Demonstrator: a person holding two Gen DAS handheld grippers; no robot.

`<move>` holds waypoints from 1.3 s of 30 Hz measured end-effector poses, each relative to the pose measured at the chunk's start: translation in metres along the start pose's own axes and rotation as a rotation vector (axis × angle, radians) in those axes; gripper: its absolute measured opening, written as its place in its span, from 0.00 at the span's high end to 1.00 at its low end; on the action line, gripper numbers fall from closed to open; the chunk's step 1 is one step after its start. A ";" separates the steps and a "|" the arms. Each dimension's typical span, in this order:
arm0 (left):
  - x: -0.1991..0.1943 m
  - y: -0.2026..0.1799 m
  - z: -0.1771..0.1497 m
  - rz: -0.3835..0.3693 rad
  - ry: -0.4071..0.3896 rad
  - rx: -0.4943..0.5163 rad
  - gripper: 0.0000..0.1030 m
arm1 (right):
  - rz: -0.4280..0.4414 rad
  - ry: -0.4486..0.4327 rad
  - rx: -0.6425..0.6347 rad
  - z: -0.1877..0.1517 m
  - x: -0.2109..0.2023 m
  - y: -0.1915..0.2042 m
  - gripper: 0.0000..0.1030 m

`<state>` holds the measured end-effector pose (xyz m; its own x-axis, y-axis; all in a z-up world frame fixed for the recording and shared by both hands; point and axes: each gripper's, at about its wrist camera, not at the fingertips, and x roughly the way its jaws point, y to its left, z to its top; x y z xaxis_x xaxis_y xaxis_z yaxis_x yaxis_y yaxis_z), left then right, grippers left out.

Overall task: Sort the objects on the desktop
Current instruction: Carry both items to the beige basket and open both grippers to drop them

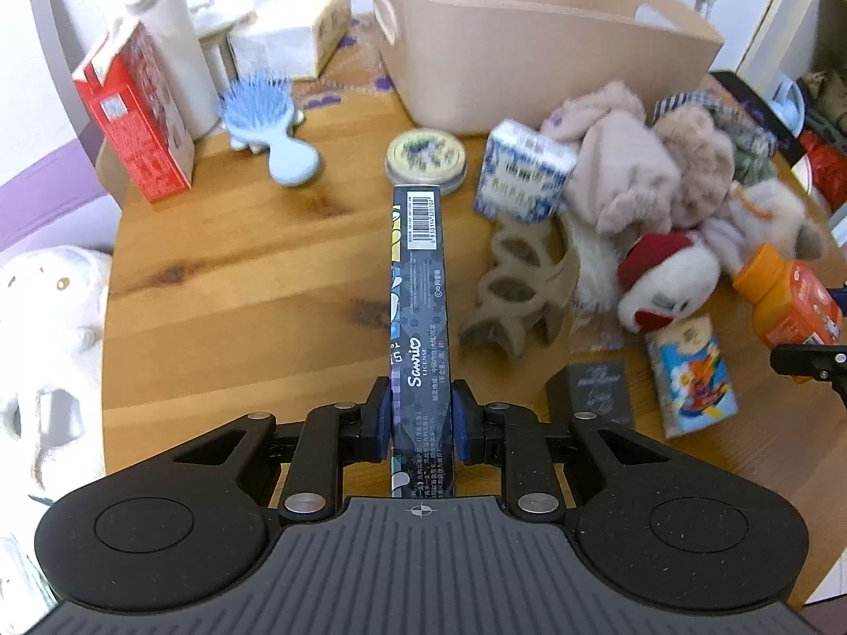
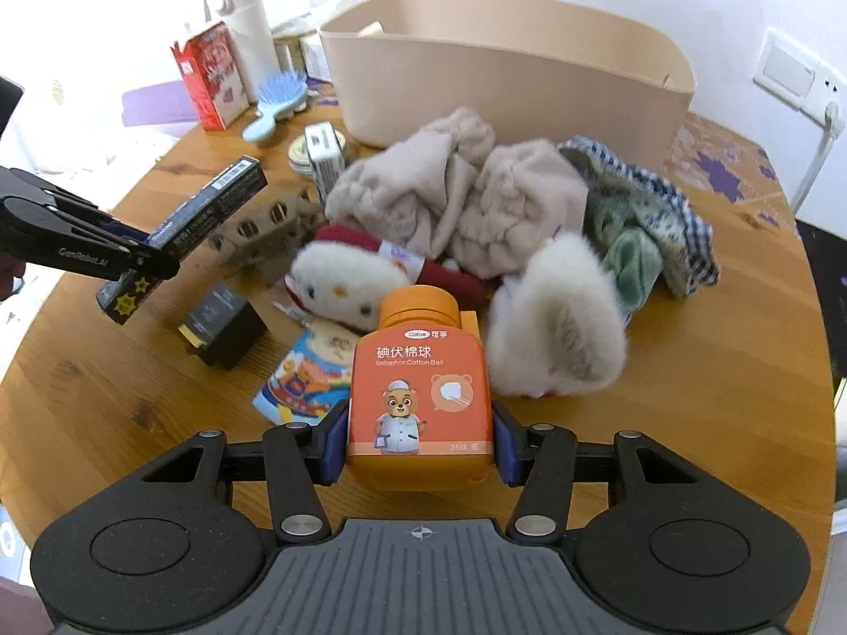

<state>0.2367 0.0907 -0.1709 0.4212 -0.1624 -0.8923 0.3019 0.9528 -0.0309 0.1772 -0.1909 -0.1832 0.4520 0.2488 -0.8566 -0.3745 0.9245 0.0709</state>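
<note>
My left gripper (image 1: 421, 420) is shut on a long dark Sanrio box (image 1: 421, 291) and holds it above the wooden table (image 1: 238, 275); the box also shows in the right wrist view (image 2: 212, 206). My right gripper (image 2: 418, 444) is shut on an orange iodophor cotton ball bottle (image 2: 418, 391), which shows at the right edge of the left wrist view (image 1: 789, 301). A beige storage bin (image 2: 503, 79) stands at the back of the table. A pile of plush toys and cloths (image 2: 476, 211) lies in front of it.
A red carton (image 1: 137, 116), a blue hairbrush (image 1: 270, 121), a round tin (image 1: 426, 159), a blue-white box (image 1: 521, 172), a beige hair claw (image 1: 513, 291), a black box (image 2: 225, 328) and a colourful pack (image 2: 304, 386) lie on the table. A white flask (image 2: 246, 26) stands behind.
</note>
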 end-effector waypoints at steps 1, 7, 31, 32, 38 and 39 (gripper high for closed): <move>-0.003 0.000 0.004 -0.002 -0.009 -0.001 0.78 | 0.002 -0.010 -0.004 0.002 -0.005 -0.002 0.51; -0.025 -0.007 0.026 -0.031 -0.075 0.019 0.78 | 0.001 -0.071 -0.012 0.014 -0.028 -0.018 0.51; -0.052 -0.051 0.169 0.008 -0.305 0.150 0.78 | -0.075 -0.288 -0.097 0.122 -0.042 -0.083 0.51; -0.048 -0.054 0.175 0.015 -0.306 0.156 0.78 | -0.080 -0.293 -0.101 0.127 -0.040 -0.086 0.51; -0.015 -0.065 0.208 0.045 -0.282 0.170 0.78 | -0.109 -0.297 -0.114 0.160 -0.024 -0.105 0.51; -0.010 -0.067 0.213 0.047 -0.279 0.168 0.78 | -0.111 -0.294 -0.114 0.165 -0.021 -0.108 0.51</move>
<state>0.3942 -0.0258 -0.0637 0.6488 -0.2053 -0.7327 0.4036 0.9091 0.1027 0.3419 -0.2485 -0.0890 0.7032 0.2364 -0.6706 -0.3903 0.9167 -0.0861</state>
